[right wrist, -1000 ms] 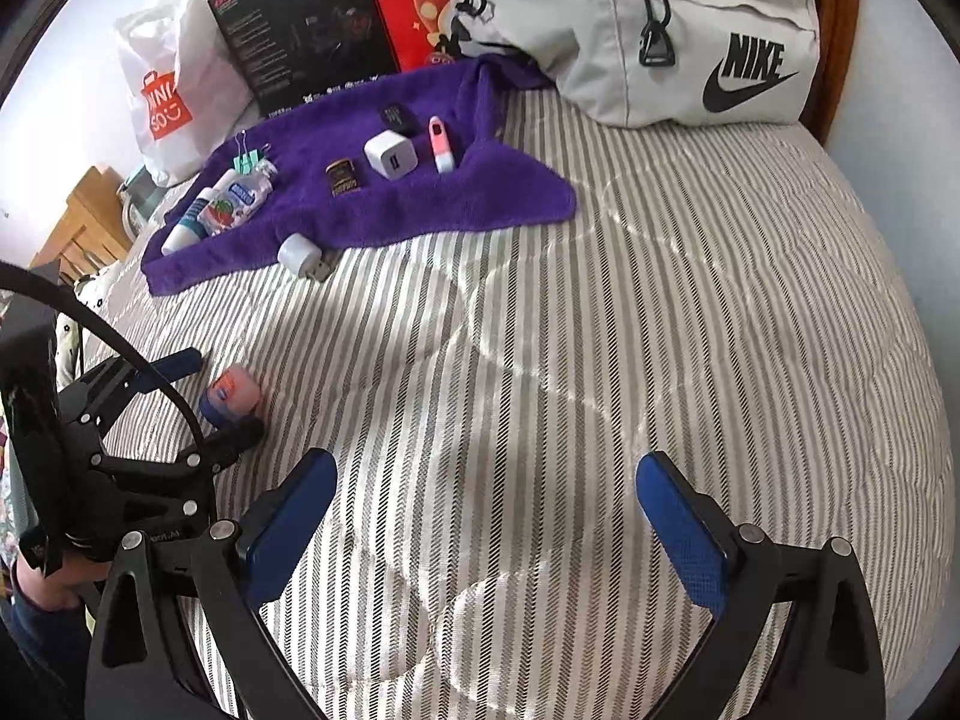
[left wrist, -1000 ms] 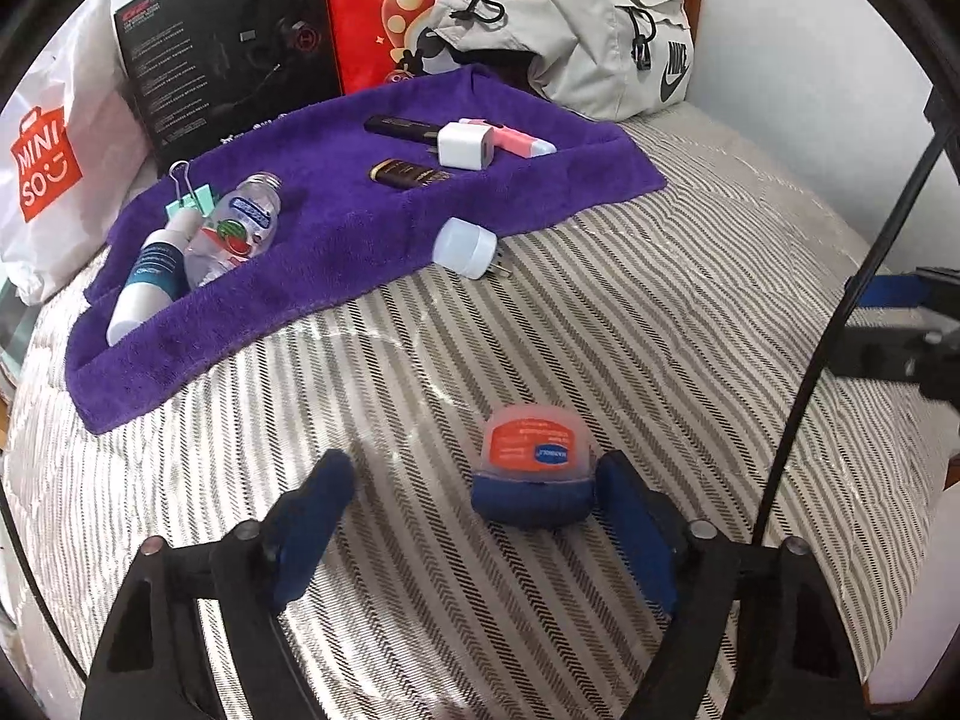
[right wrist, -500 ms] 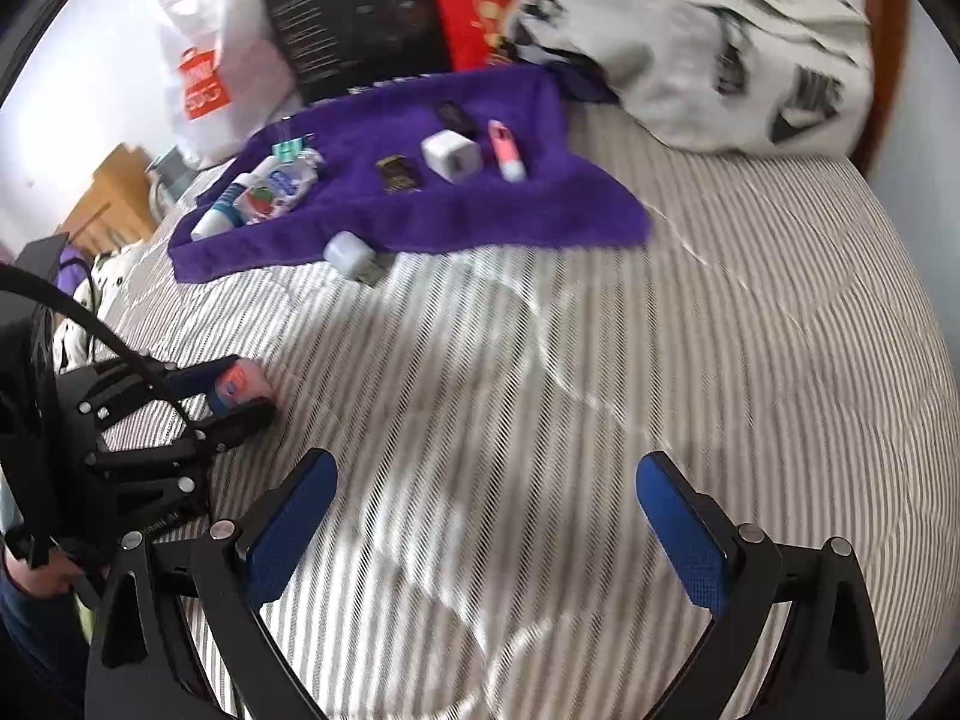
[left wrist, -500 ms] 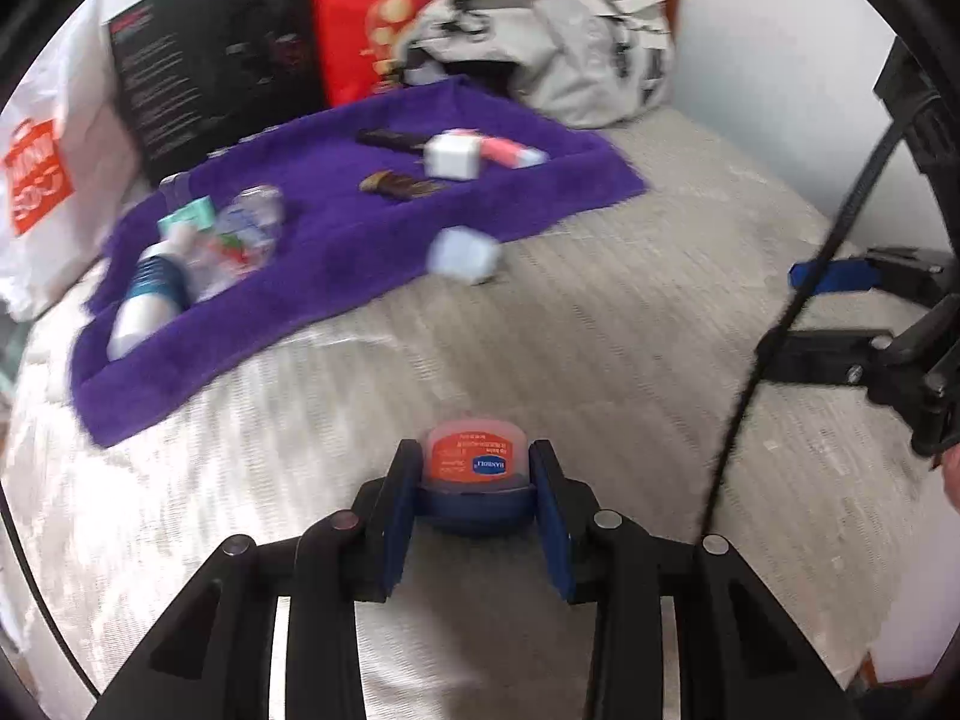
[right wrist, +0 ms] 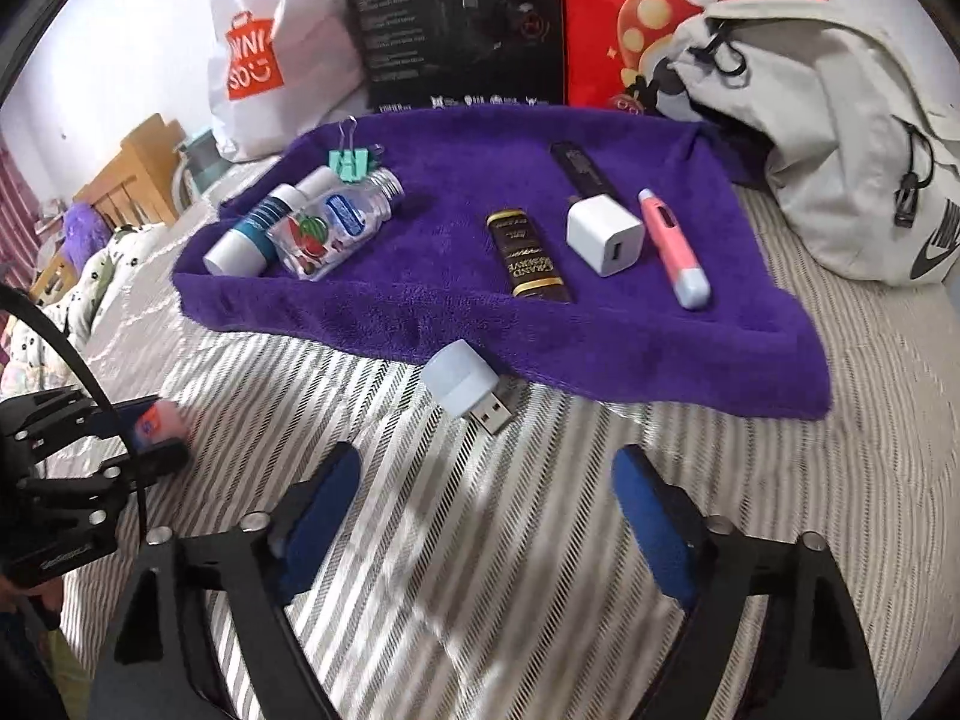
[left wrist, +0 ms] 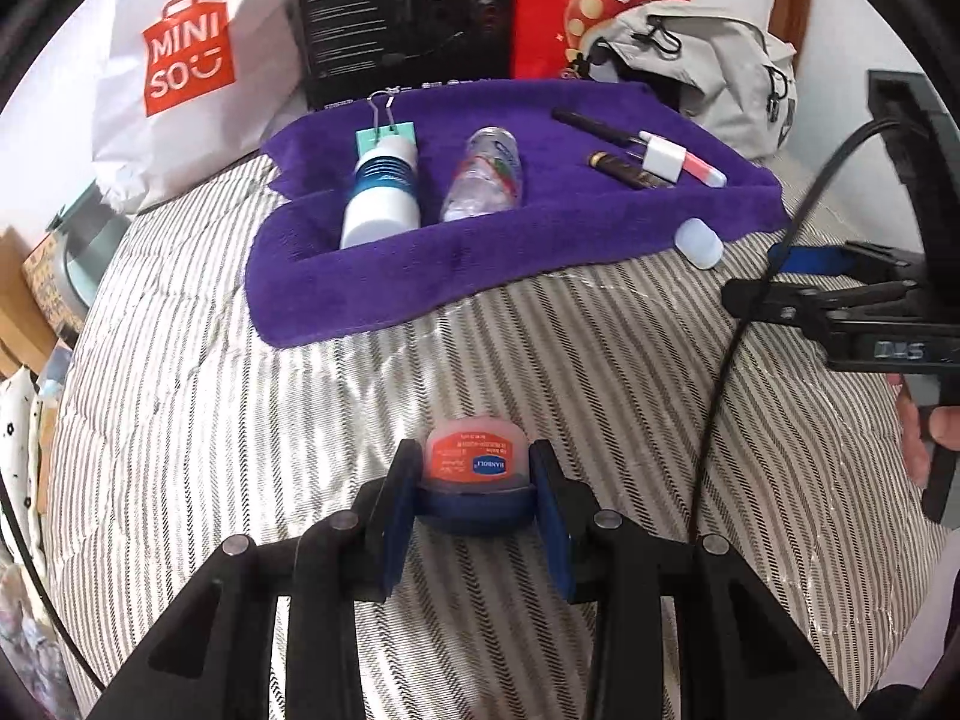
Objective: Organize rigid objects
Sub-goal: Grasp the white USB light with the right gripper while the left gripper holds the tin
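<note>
Balm jar (left wrist: 474, 474) base hidden between left hand-held gripper (left wrist: 474, 504) pads

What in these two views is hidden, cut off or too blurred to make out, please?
- Small jar: left wrist view, base hidden by the shut jaws; right wrist view, blurred.
- Black box: both views, top cut off; small print unreadable.
- Backpack: right wrist view, right side cut off by the frame edge.
</note>
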`<state>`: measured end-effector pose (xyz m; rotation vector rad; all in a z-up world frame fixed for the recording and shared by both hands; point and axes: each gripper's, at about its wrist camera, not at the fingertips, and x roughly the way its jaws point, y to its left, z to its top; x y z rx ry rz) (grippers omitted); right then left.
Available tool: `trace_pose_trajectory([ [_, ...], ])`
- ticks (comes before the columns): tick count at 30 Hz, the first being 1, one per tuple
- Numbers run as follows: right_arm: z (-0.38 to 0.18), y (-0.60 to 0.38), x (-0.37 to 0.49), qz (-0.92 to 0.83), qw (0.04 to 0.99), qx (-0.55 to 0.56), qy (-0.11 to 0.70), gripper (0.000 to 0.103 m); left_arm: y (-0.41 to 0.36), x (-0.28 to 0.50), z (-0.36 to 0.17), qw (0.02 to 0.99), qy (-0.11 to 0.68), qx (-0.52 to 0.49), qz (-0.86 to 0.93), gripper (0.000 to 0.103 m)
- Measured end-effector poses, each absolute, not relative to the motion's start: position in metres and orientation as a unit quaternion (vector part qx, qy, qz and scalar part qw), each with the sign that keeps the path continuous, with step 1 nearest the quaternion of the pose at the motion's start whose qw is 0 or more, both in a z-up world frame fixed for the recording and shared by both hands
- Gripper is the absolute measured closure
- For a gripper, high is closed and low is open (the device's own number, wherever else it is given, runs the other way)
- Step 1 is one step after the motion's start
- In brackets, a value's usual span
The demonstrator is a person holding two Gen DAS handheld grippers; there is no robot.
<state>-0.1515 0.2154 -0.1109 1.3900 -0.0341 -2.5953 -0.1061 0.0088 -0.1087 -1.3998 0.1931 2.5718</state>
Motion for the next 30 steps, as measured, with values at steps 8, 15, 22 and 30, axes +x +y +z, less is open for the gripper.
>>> trace_pose_trajectory([
  [8, -0.116, 0.200, -0.163, -0.892, 0.079, 0.446, 0.004, 0.044, 0.009, -0.108, -0.108, 0.104, 0.058, -0.475, 0.872, 0.068],
  [15, -0.114, 0.192, -0.170, -0.892, 0.092, 0.443, 0.026, 0.071, 0.008, -0.106, -0.108, 0.103, 0.058, -0.470, 0.875, 0.068],
  [22, -0.111, 0.197, -0.166, -0.883, 0.114, 0.455, 0.017, 0.075, 0.009, -0.106, -0.107, 0.101, 0.056, -0.471, 0.875, 0.068],
  [30, -0.101, 0.201, -0.152, -0.883, 0.123, 0.452, 0.008, 0.075, 0.007, -0.106, -0.107, 0.103, 0.053, -0.472, 0.874, 0.068],
])
